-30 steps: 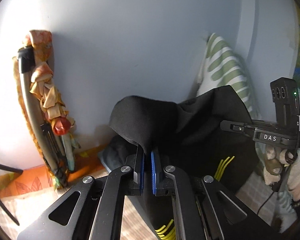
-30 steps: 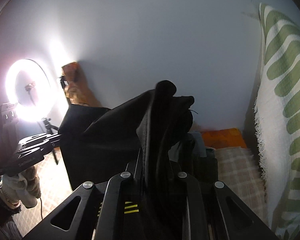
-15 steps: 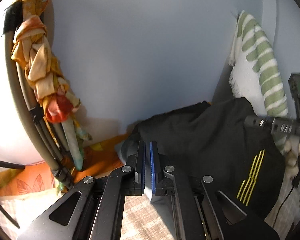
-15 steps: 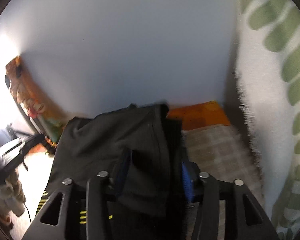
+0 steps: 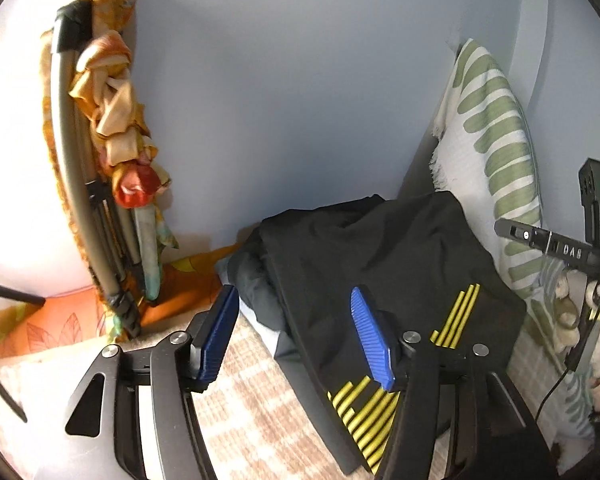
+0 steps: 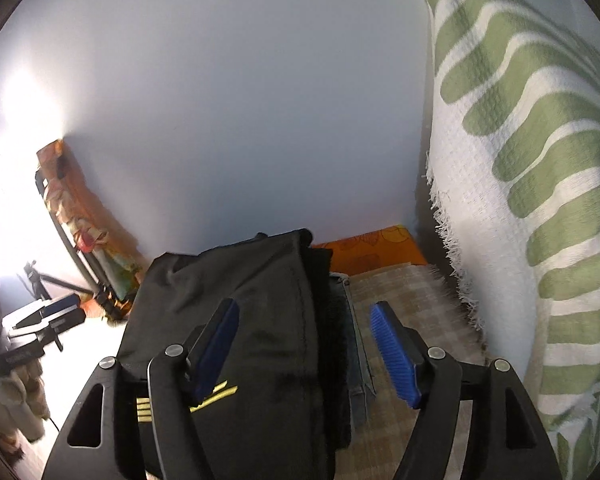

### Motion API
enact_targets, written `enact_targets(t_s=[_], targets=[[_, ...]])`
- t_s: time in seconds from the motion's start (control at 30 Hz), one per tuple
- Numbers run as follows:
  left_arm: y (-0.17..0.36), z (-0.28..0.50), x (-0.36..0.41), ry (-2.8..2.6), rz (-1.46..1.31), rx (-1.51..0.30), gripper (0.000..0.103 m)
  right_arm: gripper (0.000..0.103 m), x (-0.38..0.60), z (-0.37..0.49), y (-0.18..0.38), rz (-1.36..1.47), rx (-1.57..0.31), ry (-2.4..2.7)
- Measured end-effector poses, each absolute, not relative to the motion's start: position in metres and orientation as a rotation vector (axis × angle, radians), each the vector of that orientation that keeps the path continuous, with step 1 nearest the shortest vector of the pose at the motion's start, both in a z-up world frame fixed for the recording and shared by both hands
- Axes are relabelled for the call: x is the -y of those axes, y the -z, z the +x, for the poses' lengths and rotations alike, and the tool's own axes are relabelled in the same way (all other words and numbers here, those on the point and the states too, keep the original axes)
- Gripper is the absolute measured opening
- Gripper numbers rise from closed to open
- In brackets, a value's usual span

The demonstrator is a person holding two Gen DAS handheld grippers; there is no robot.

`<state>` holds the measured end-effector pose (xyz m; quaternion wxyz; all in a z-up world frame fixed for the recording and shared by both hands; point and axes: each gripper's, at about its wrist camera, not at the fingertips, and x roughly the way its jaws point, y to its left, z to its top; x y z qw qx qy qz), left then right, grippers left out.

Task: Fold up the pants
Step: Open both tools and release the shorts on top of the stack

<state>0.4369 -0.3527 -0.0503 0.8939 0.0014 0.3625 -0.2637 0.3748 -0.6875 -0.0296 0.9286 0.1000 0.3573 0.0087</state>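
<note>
Both grippers released; pants [image 5: 384, 264] lie between fingers [image 6: 394, 354]

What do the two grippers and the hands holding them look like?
Both grippers, the left gripper and the right gripper, have black angular linkage arms with round silver pivot bolts and triangular cut-outs. Their fingers carry ribbed blue pads. Seen from the left wrist, the right gripper's body shows white lettering, a green light and a thin black cable; the hand under it wears a pale glove.

Left gripper [image 5: 296, 330] spread wide above folded black pants [image 5: 380, 264]
</note>
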Motion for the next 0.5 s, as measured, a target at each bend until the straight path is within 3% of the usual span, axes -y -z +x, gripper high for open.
enact_targets(t_s=[0.1, 0.5], targets=[[0.043, 0.427, 0.344, 0.554, -0.02, -0.751, 0.066, 0.089, 0.677, 0.361, 0.028, 0.156, -0.72, -0.006], [0.023, 0.382, 0.327, 0.56, -0.024, -0.74, 0.072, 0.095, 0.636, 0.303, 0.004, 0.064, -0.668, 0.024]])
